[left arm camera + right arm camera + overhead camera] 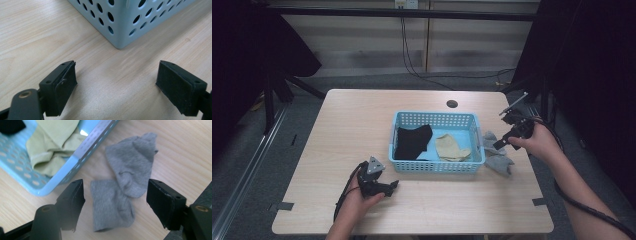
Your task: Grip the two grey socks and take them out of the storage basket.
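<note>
A light blue perforated basket [434, 167] stands mid-table with a black cloth [413, 141] and a pale green sock [451, 147] inside. Crumpled on the wood just right of the basket is a grey sock [499, 159]. My right gripper [501, 144] hovers over it. In the right gripper view its jaws [116, 187] stand wide, the grey sock [130, 170] lies below and between them, and the pads do not press on it. My left gripper [393, 187] rests near the basket's front left corner [130, 22], open [117, 65] with nothing between its pads.
In the right gripper view the basket's rim [82, 152] runs close to the left jaw, with the green sock [52, 145] and the black cloth [10, 125] behind it. A round cable hole [452, 104] sits at the table's far edge. Bare wood surrounds the basket.
</note>
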Tool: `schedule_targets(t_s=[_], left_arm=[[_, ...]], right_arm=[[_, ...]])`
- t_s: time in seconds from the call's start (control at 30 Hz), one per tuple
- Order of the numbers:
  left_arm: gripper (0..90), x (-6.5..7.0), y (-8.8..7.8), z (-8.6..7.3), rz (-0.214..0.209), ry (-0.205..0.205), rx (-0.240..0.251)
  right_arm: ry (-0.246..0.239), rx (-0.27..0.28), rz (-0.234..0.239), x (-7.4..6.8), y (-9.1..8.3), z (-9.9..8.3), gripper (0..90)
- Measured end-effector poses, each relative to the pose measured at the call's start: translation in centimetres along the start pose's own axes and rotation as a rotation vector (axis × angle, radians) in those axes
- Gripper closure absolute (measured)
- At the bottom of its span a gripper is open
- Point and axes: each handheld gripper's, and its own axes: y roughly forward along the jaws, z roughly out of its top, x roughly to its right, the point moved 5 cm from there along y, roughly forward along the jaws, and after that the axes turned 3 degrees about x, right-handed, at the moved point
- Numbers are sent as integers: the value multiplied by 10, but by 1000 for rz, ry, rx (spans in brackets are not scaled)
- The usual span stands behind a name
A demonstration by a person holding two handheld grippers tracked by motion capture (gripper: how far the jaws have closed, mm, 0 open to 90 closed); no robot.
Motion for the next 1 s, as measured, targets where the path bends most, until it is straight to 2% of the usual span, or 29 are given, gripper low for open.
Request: schedule_targets(t_s=[0.03,0.07,0.17,0.27,0.33,0.43,0.53,0.63,0.67,0.73,0.8,0.9,1.0], left_arm=[[156,0,0,0,0,0,0],[155,0,0,0,-2,0,0],[156,0,0,0,-1,0,0],[156,0,0,0,-1,0,0],[155,0,0,0,-2,-2,-2],[155,0,0,0,-2,0,1],[154,0,0,0,0,0,-1],[154,0,0,0,2,1,0],[154,0,0,0,0,0,-1],[154,0,0,0,0,0,0],[154,0,0,0,0,0,-1],[155,0,0,0,3,-1,-4],[155,0,0,0,5,-1,0]], right_arm=[[0,0,0,0,0,0,303],[-23,-14,-18,-9,0,-7,279],[-49,-3,-12,-17,0,-14,279],[-57,12,44,-31,2,-24,269],[-64,-3,58,-42,4,-35,257],[-75,1,74,-48,6,-43,254],[-87,-16,80,-56,14,-59,244],[-85,-4,81,-61,17,-66,233],[-78,21,103,-68,20,-74,228],[-64,28,111,-71,22,-77,227],[-45,66,130,-77,30,-87,229],[-64,38,131,-79,34,-92,228],[-58,69,144,-82,35,-94,231]])
